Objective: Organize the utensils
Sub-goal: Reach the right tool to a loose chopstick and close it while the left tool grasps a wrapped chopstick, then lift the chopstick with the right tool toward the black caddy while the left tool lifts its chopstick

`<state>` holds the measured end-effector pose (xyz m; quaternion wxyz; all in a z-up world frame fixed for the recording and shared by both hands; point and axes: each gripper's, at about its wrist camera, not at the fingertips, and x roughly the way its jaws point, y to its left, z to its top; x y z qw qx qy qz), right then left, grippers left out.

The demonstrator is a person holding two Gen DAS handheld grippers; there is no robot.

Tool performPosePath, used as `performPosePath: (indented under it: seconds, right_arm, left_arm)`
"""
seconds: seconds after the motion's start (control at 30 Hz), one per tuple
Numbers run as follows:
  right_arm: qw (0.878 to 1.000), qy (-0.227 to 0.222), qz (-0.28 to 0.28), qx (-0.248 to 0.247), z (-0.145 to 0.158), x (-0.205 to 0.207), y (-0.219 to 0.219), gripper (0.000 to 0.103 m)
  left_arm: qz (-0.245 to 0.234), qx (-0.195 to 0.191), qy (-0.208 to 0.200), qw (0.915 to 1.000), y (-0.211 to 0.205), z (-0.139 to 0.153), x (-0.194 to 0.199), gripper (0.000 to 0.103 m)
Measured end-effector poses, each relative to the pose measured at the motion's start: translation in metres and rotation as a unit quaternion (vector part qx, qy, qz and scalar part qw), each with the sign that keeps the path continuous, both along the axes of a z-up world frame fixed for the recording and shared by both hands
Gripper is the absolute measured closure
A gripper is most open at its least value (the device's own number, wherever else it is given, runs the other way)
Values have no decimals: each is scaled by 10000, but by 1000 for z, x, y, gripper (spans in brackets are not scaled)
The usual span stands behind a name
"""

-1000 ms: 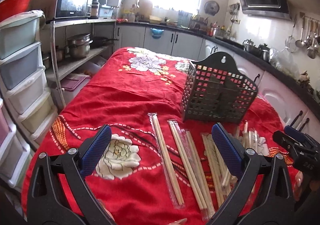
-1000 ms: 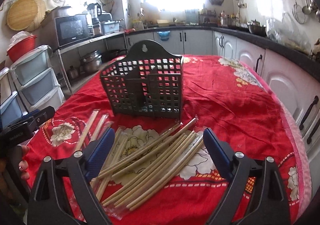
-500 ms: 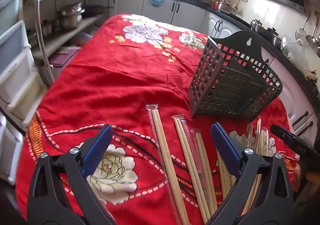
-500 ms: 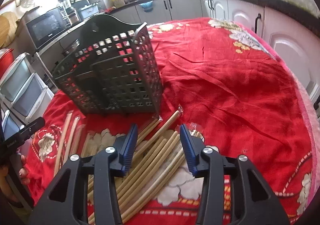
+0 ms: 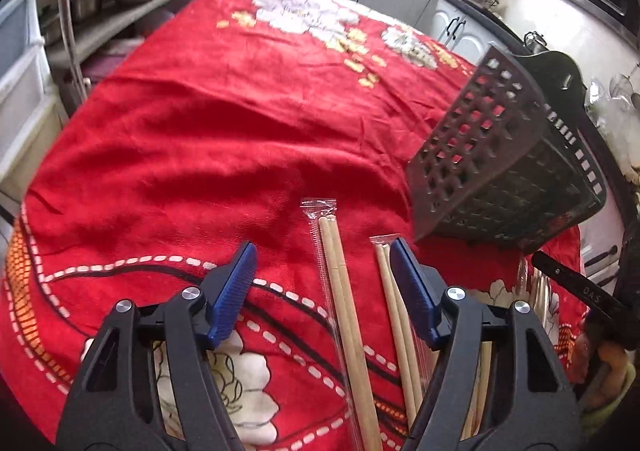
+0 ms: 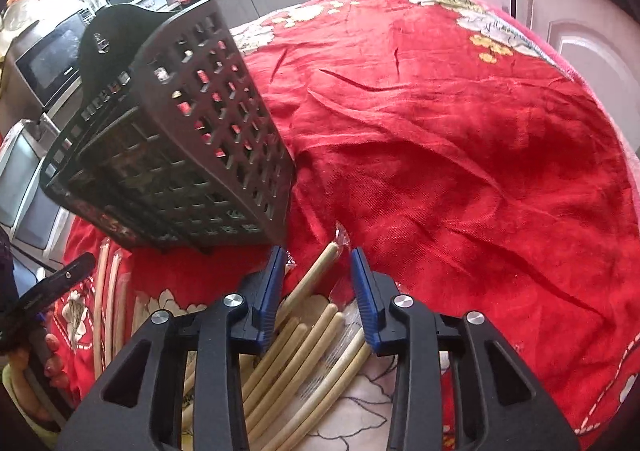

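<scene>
Wrapped chopsticks are straddled, untouched, by the closing left gripper; another wrapped pair lies between the closing, unclenched right gripper beside a dark basket.

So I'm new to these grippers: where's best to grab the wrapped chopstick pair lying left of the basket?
Take the wrapped chopstick pair at mid-length, from above, jaws across its width. It lies flat on the red tablecloth, apart from its neighbours, so the left hand-held gripper, now closing around it, probably fits.
</scene>
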<state>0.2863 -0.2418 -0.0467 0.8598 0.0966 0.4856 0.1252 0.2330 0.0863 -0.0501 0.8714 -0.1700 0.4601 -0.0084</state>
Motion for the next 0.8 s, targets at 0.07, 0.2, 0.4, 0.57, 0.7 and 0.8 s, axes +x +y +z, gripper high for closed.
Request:
performPosePath:
  seconds: [0.07,0.2,0.4,0.57,0.7,0.8]
  right_arm:
    - [10000,66,-1,30,-1,5,-2,74]
    - [9996,237,-19,126,-2,13,-5,80]
    - [9994,285,4,215,-3,16,-15,90]
    - [9983,220,-3,542,3,11,-23,93]
    - [9971,87,58,747,15,1,-28,93]
    - [9965,-69,137,823,27,-9,-31,94]
  left_arm:
    - [13,-42,69,10000,1,-3,6,43]
    - [-28,3,173,9998,0,-4,18,46]
    - [-67,354,231,9991,-2,-5,31,79]
    - [-159,442,177,9987,-1,-5,34,93]
    - [-156,311,77,9994,2,-1,30,95]
    - [-162,195,-54,9997,5,7,23,96]
